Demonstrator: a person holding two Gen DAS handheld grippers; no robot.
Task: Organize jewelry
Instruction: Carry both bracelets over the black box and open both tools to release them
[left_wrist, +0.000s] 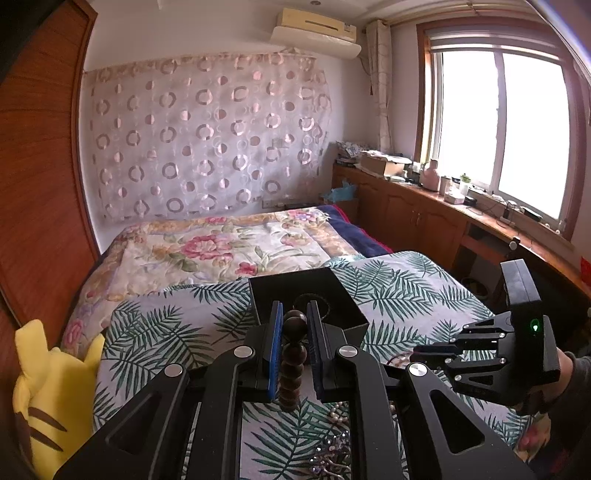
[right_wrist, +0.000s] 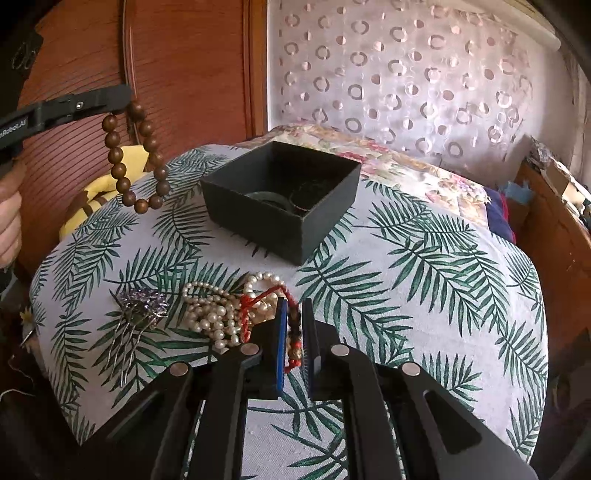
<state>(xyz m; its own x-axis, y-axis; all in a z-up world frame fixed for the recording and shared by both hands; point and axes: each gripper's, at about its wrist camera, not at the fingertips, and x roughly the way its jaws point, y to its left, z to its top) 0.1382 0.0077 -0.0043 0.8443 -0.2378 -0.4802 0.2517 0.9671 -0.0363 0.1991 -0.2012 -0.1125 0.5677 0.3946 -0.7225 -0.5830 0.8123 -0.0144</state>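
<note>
My left gripper (left_wrist: 294, 319) is shut on a brown wooden bead bracelet (left_wrist: 293, 363), held in the air above the leaf-print table. In the right wrist view the bracelet (right_wrist: 127, 162) hangs in a loop from the left gripper's fingers (right_wrist: 110, 99), left of the open black box (right_wrist: 280, 197). The box (left_wrist: 310, 301) holds dark bangles. My right gripper (right_wrist: 294, 306) is shut on a red and brown cord bracelet (right_wrist: 293, 339) lying at the edge of a pearl necklace pile (right_wrist: 221, 310). A purple flower hair comb (right_wrist: 136, 314) lies left of the pearls.
The table has a white cloth with green leaves (right_wrist: 424, 295). A yellow plush toy (left_wrist: 48, 384) sits at its left side. A bed with a floral quilt (left_wrist: 221, 247) lies behind, and wooden cabinets (left_wrist: 424, 214) run under the window.
</note>
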